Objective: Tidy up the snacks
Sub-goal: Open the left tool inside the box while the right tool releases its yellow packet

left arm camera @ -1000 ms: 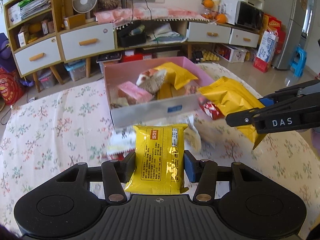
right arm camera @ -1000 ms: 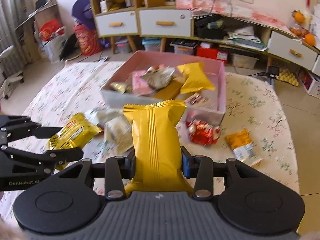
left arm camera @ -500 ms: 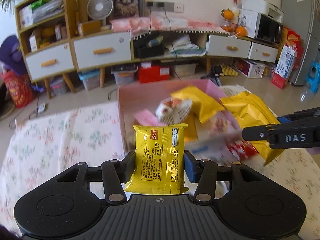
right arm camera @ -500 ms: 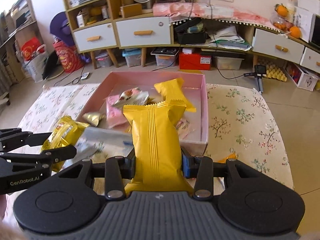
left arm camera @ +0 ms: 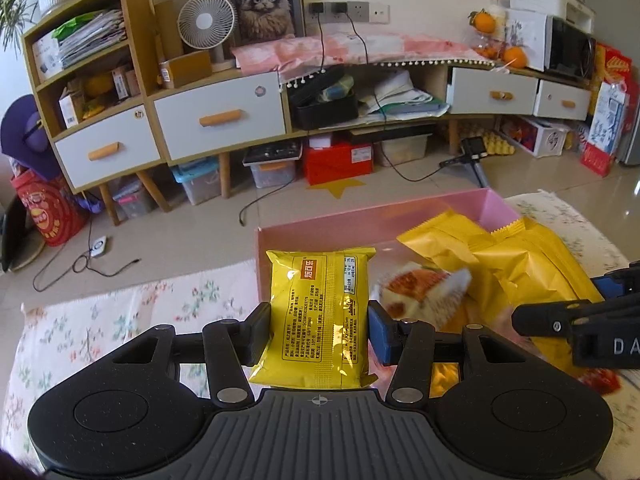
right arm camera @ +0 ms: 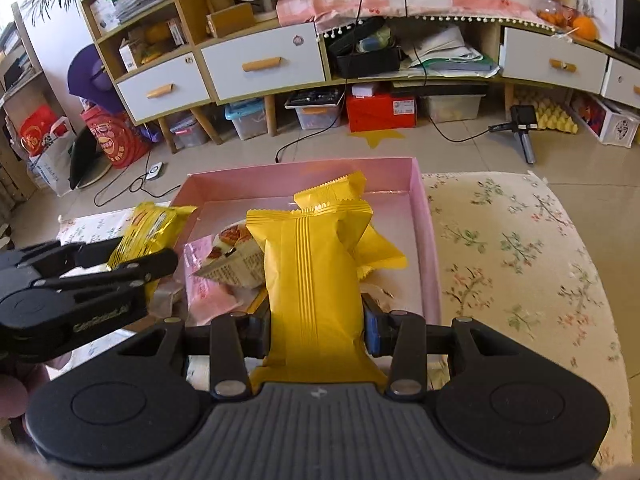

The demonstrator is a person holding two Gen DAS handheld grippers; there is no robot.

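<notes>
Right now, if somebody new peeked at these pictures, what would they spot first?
Probably the two yellow snacks: the left gripper pinches a shiny yellow printed packet, and the right gripper pinches a plain yellow ribbed packet. Both hang over the pink box on the flowery tablecloth, where more snacks are piled.

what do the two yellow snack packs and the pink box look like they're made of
Printed yellow snack pack: glossy plastic film, judging by glare and creases. Plain yellow snack pack: matte film, ribbed seam, serrated end. Pink box: probably smooth card, with thin, straight walls.
</notes>
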